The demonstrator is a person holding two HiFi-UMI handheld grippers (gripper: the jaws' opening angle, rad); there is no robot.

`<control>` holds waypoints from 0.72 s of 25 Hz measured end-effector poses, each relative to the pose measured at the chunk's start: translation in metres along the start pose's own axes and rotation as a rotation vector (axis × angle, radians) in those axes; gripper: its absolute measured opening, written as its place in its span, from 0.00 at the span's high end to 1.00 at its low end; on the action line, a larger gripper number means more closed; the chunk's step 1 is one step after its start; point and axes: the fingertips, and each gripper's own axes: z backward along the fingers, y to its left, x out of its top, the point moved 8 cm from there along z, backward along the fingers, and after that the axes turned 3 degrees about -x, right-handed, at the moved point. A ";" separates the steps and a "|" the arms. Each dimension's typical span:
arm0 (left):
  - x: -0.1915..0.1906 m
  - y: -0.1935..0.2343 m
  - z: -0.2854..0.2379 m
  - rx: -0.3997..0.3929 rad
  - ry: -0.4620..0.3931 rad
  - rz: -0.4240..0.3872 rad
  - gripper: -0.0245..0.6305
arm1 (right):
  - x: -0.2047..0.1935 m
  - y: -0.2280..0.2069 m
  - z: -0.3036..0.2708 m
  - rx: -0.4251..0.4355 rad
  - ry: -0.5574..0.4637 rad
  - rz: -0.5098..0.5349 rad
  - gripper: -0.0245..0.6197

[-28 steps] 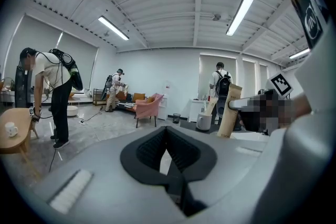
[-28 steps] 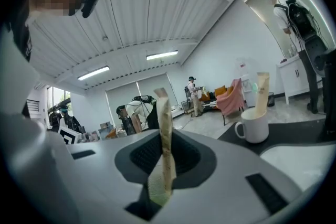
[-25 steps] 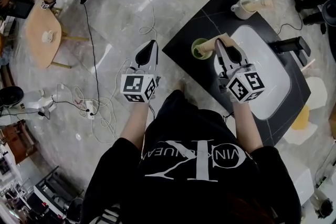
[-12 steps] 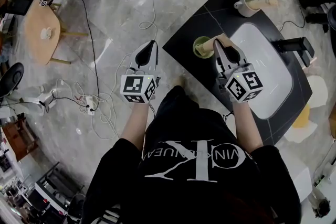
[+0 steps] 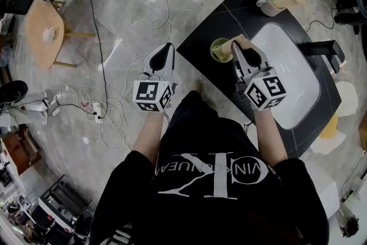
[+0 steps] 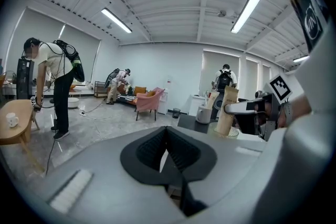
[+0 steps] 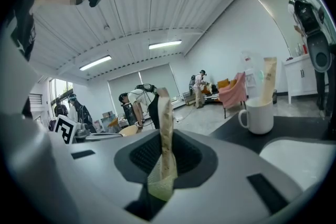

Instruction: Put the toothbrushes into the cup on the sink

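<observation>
Seen from the head view, the left tongs (image 5: 166, 47) hung over the floor (image 5: 126, 3), pressed together and empty, well apart from the black table (image 5: 229, 14). The right tongs (image 5: 239, 50) pinched a paper-wrapped toothbrush (image 5: 241, 42). Its far end lay at the mouth of the green cup (image 5: 217, 53), which stood just beside the white sink (image 5: 292, 83). A second wrapped toothbrush (image 5: 285, 0) stood in a white mug (image 5: 265, 7) at the table's far corner.

In the left gripper view the pads met with nothing between them. Off to the right, the held wrapper stood upright above the green cup's rim.

In the right gripper view the wrapper rose upright between the closed pads. The white mug sat ahead on the right.
</observation>
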 end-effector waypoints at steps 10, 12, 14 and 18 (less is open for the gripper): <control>-0.003 0.000 0.004 0.010 0.007 0.010 0.94 | -0.002 0.001 0.000 -0.003 0.017 0.035 0.87; -0.003 0.000 0.005 0.011 0.007 0.010 0.95 | -0.003 0.001 0.001 -0.003 0.017 0.034 0.86; -0.004 -0.001 0.006 0.013 0.006 0.011 0.95 | -0.004 0.001 0.001 -0.003 0.018 0.032 0.83; -0.005 -0.002 0.007 0.015 0.007 0.013 0.94 | -0.004 0.001 0.003 0.002 0.020 0.029 0.78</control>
